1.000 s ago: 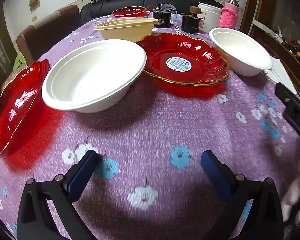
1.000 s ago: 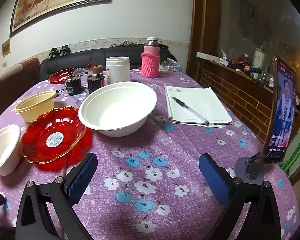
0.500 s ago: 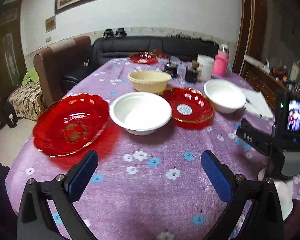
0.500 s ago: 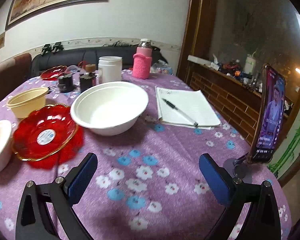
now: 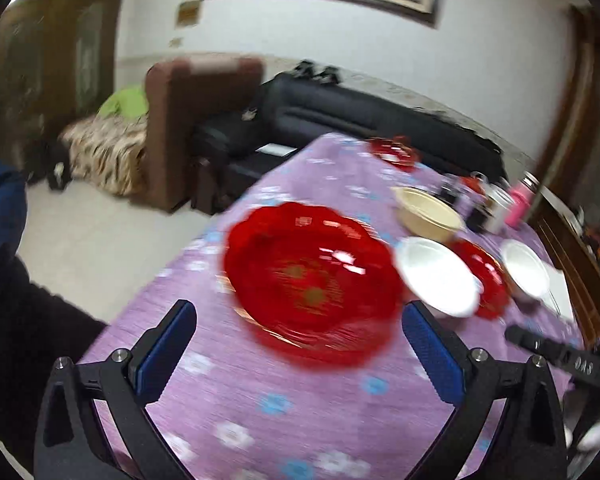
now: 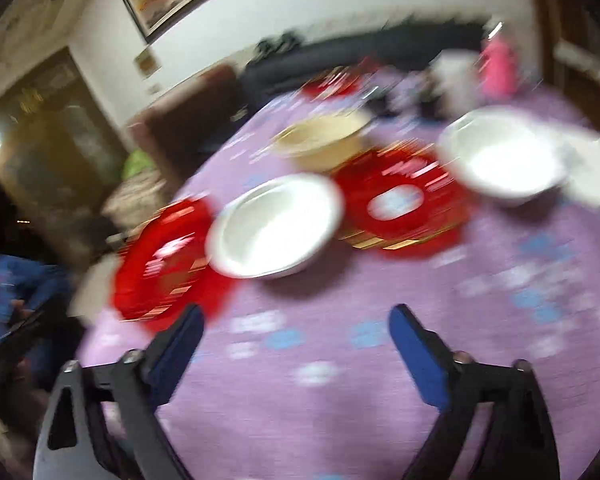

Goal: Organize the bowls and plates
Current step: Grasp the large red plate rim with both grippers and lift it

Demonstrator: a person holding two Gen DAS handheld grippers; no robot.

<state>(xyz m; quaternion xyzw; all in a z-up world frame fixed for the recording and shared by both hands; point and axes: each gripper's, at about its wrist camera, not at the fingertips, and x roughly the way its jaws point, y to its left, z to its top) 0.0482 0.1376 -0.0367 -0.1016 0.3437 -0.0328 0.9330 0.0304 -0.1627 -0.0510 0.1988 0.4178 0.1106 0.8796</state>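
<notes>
Plates and bowls lie spread over the bench [image 5: 260,384], which wears a purple cloth printed with flowers, and none of them is held. Both views are smeared by motion.

From the left wrist, the left tongs [image 5: 298,350] stand wide with nothing between the blue pads. Just ahead of them, between the two tips and a little beyond, sits the large red plate [image 5: 312,276]. Past the right-hand tip is a white bowl [image 5: 438,276]; beyond that lies a second red plate [image 5: 482,276], partly hidden by the bowl, and then another white bowl [image 5: 526,268]. Farther ahead stands a cream bowl [image 5: 428,214], and far off near the bench's back edge a small red dish [image 5: 394,152]. A black part of the other tool shows at the right edge.

From the right wrist, the right tongs [image 6: 294,332] have just been closing somewhat, yet the pads are still well apart with only cloth between them. Ahead of the left-hand tip lies the large red plate [image 6: 160,264], with a white bowl [image 6: 276,224] just beside it, straight ahead of the tongs. Beyond the right-hand tip sits the second red plate [image 6: 400,200], then the other white bowl [image 6: 504,156]. The cream bowl [image 6: 324,140] is farther back, touching or nearly touching the second red plate; blur prevents telling which.
</notes>
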